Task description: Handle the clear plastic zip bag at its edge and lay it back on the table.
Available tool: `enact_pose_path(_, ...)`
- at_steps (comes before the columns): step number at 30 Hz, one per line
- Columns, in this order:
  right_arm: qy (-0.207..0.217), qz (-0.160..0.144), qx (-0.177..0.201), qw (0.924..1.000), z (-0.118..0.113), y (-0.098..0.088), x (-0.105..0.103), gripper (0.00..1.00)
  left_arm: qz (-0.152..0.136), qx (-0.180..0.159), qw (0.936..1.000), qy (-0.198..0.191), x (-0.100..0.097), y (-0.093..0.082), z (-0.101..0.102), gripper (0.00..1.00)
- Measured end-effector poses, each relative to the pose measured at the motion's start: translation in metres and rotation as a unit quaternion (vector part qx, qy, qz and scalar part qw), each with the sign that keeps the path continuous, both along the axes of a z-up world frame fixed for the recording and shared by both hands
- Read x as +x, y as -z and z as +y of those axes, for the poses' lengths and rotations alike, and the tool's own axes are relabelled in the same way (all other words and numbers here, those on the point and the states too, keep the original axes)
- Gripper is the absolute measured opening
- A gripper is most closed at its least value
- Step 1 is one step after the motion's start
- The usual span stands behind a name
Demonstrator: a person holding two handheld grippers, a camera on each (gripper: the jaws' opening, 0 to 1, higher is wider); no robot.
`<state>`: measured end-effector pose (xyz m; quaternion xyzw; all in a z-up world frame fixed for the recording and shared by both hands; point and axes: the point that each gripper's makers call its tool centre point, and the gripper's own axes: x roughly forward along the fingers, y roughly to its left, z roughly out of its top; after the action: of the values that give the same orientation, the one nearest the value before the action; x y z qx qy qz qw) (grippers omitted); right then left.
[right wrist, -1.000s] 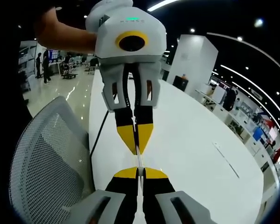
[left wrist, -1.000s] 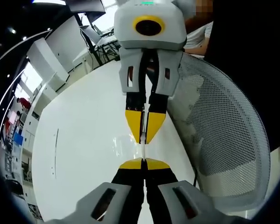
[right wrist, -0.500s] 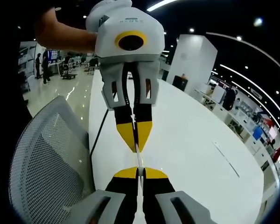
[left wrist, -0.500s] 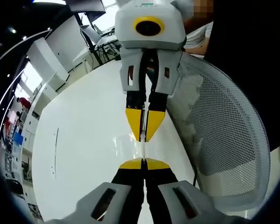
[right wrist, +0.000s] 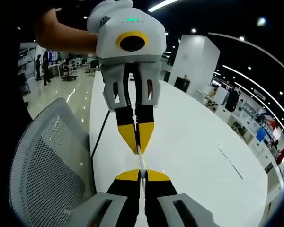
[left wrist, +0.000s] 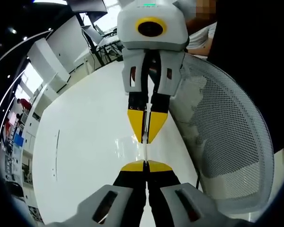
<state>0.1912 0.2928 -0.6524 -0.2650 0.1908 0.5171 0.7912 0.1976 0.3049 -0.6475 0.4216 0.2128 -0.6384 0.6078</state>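
The clear plastic zip bag (left wrist: 125,147) hangs just above the white table (left wrist: 80,142), stretched between the two grippers, which face each other tip to tip. In the left gripper view my left gripper (left wrist: 146,165) rises from the bottom, its yellow-tipped jaws shut on the bag's edge. The right gripper (left wrist: 146,138) comes down from the top, shut on the same edge. In the right gripper view the bag (right wrist: 140,161) is a thin edge-on line between my right gripper (right wrist: 141,175) and the left gripper (right wrist: 137,147). Most of the film is hard to make out.
A grey mesh office chair (left wrist: 227,142) stands at the table's edge, also in the right gripper view as the chair (right wrist: 42,165). A black cable (right wrist: 100,137) runs along the table's edge (right wrist: 97,156). A person's forearm (right wrist: 61,38) holds the left gripper. Desks and people stand far behind.
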Motion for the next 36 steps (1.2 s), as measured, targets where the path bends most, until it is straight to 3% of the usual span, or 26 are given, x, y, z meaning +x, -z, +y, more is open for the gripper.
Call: enact_pose_path(36, 0.001, 0.001, 0.003, 1.0, -0.0011, -0.0015, -0.0017, 0.0, 0.001, 0.001, 1.0, -0.004, -0.0011, -0.0032, 0.0034, 0.0)
